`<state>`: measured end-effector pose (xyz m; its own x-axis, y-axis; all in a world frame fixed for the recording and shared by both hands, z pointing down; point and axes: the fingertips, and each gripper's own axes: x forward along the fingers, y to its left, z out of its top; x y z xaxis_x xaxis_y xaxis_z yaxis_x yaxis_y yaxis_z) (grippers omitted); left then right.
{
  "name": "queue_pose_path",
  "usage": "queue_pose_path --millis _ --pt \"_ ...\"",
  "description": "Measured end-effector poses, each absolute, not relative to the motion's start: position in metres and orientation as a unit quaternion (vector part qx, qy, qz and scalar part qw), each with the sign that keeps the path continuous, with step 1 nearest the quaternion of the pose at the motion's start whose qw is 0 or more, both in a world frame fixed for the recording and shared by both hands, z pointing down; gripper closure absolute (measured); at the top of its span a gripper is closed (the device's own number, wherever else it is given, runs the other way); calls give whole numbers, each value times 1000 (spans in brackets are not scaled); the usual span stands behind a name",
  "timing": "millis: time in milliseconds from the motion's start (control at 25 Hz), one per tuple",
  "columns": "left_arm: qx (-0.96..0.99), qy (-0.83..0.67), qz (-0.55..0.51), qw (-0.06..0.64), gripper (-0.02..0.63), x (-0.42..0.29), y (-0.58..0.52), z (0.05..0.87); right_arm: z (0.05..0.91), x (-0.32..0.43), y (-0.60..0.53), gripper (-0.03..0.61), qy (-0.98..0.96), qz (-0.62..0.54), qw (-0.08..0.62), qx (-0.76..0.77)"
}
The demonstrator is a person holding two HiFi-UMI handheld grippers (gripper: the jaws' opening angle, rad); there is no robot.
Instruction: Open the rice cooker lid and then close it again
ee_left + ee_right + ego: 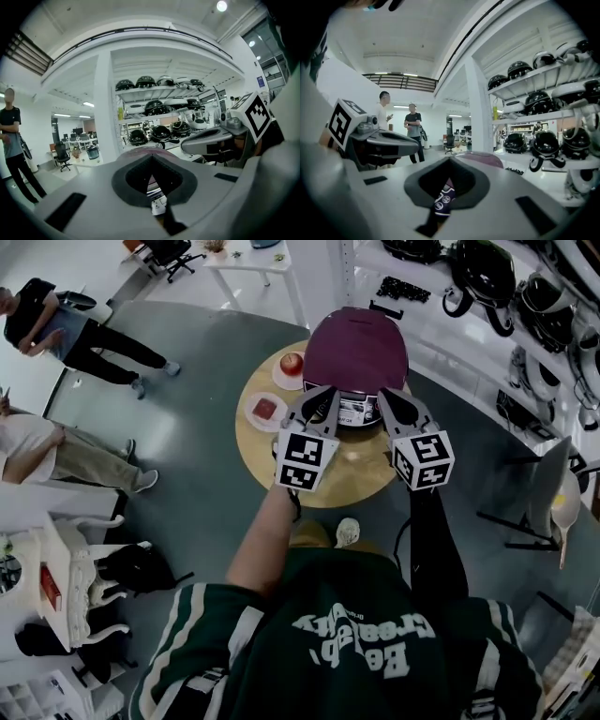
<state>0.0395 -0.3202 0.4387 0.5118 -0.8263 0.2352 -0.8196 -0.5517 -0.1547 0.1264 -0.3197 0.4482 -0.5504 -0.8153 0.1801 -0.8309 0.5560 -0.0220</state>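
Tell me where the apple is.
Head view: the apple sits on a white plate on the round wooden table, just left of the purple rice cooker.

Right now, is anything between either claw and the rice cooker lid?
Nothing visible. The left claw and right claw both sit by the front edge of the closed rice cooker lid, with only bare table beneath them. The two small plates lie off to the left, away from both claws.
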Motion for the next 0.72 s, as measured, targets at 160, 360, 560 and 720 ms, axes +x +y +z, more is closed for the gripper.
queue_pose_path --millis 160,360,560,720 --pt "-874 464 -145 -17 618 41 -332 455 467 117 -331 574 -881 65 109 457" --pt "-877 449 -166 -52 618 44 -343 482 489 106 -342 574 -882 87 142 441" --pt "-879 436 -177 -72 618 44 -349 501 508 99 -347 575 -878 113 170 432" --pt "-879 430 -187 -80 618 44 -354 512 519 97 -348 575 -874 126 186 431"
